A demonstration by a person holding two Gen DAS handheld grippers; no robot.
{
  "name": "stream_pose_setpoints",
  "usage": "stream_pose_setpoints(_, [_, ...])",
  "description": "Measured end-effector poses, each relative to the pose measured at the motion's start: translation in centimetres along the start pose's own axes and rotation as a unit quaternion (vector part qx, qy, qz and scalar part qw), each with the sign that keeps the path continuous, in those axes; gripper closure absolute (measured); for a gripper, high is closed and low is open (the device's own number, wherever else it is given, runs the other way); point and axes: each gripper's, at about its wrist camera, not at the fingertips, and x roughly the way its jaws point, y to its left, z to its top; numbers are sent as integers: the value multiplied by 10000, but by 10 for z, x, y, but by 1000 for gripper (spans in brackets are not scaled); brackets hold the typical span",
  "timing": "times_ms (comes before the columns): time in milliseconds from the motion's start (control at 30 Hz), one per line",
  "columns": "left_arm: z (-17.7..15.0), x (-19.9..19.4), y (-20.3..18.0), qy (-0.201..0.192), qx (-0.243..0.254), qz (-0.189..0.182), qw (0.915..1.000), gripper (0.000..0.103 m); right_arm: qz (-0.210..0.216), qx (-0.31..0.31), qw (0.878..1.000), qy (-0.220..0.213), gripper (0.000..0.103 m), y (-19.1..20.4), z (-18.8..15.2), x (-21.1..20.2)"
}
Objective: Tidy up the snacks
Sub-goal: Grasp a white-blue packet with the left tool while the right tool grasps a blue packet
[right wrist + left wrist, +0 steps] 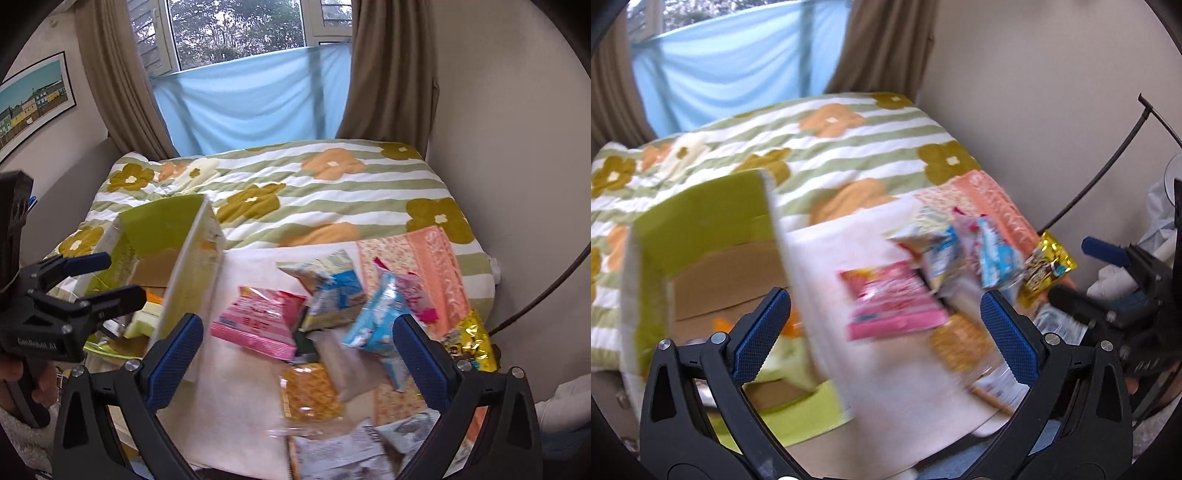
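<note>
Both grippers hover with jaws spread wide, empty: left gripper (884, 314), right gripper (297, 341). Bare white cloth (236, 406) lies open before them. The lime-green cardboard box (159, 225) stands at its left edge, flap raised. Piled right: one pink packet (258, 321), two blue-and-white bags (373, 325), one gold pouch (471, 339), though blur may hide more.
</note>
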Motion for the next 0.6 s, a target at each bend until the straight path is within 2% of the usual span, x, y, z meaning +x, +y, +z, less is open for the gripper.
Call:
stream_pose_setpoints(167, [20, 58, -37, 405, -165, -134, 9990, 1, 121, 30, 9996, 264, 1, -54, -4, 15])
stream_pose_setpoints(300, [32, 106, -49, 665, -317, -77, 9973, 1, 330, -51, 9980, 538, 1, -93, -7, 37])
stream_pose_setpoints(500, [41, 164, -50, 1041, -362, 61, 9939, 1, 552, -465, 9929, 948, 1, -121, -14, 76])
stream_pose_setpoints(600, [43, 190, -49, 1351, -263, -3, 9905, 1, 670, -682, 9886, 1159, 1, -129, -18, 96])
